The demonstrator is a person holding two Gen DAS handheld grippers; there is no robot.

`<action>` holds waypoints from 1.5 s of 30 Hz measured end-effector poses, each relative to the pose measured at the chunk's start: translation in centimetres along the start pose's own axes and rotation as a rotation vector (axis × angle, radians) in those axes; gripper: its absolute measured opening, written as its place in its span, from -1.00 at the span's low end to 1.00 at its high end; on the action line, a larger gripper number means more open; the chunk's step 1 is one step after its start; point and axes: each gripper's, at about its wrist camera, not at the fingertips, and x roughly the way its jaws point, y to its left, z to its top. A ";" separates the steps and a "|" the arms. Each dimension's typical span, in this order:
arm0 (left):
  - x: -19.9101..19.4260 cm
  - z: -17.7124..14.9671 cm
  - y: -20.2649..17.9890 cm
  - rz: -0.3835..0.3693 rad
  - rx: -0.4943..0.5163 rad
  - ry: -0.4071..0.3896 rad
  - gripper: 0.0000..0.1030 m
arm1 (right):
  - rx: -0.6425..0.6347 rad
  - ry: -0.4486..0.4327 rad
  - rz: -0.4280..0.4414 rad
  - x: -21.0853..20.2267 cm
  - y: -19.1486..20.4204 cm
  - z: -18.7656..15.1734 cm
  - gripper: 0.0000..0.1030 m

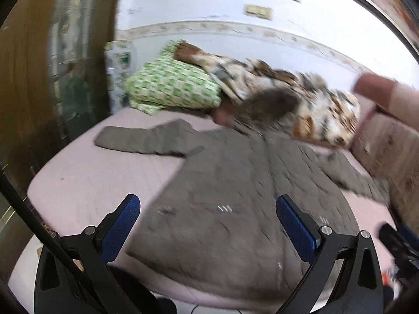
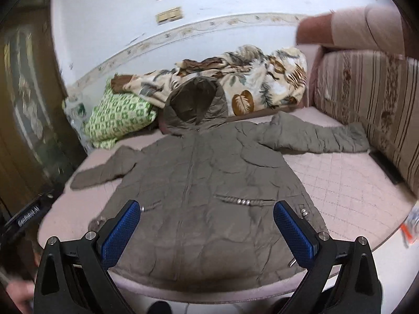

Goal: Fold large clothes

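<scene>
A quilted grey-brown coat (image 2: 207, 183) lies flat on the pink bed (image 2: 348, 191) — hood far, sleeves spread. Left gripper (image 1: 208, 225) and right gripper (image 2: 207, 225) hover over its near hem, jaws apart, empty.

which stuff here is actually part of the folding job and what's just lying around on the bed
Part of the job:
- grey-brown quilted hooded coat, spread flat, front up
- left gripper, open, empty
- right gripper, open, empty

Just lying about:
- green-and-white patterned pillow
- cream leaf-print fleece blanket
- striped floral cushion
- pink quilted bed cover
</scene>
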 end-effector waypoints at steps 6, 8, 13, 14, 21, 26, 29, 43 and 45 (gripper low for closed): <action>0.8 -0.9 -1.4 0.012 0.081 0.035 1.00 | -0.112 0.025 -0.034 0.7 3.3 -2.0 1.00; 1.1 -1.1 -0.9 -0.003 0.068 0.053 1.00 | -0.124 0.026 -0.029 0.9 3.7 -2.3 1.00; 2.2 -1.3 -1.2 0.010 0.080 0.082 1.00 | -0.181 0.035 -0.033 1.7 4.8 -2.9 1.00; 2.3 -1.3 -1.2 0.008 0.081 0.086 1.00 | -0.187 0.035 -0.036 1.8 4.8 -2.9 1.00; 3.4 -1.7 -1.5 0.005 0.101 0.122 1.00 | -0.184 0.070 -0.036 3.1 3.9 -3.2 1.00; 3.6 -1.8 -1.6 0.006 0.106 0.127 1.00 | -0.185 0.079 -0.038 3.4 3.6 -3.4 1.00; 3.6 -2.0 -1.5 0.005 0.110 0.130 1.00 | -0.185 0.082 -0.040 3.5 3.6 -3.4 1.00; 3.6 -2.0 -1.9 0.005 0.107 0.128 1.00 | -0.185 0.086 -0.040 3.4 3.5 -3.5 1.00; 3.5 -1.9 -1.9 0.005 0.107 0.128 1.00 | -0.184 0.086 -0.038 3.3 3.5 -3.5 1.00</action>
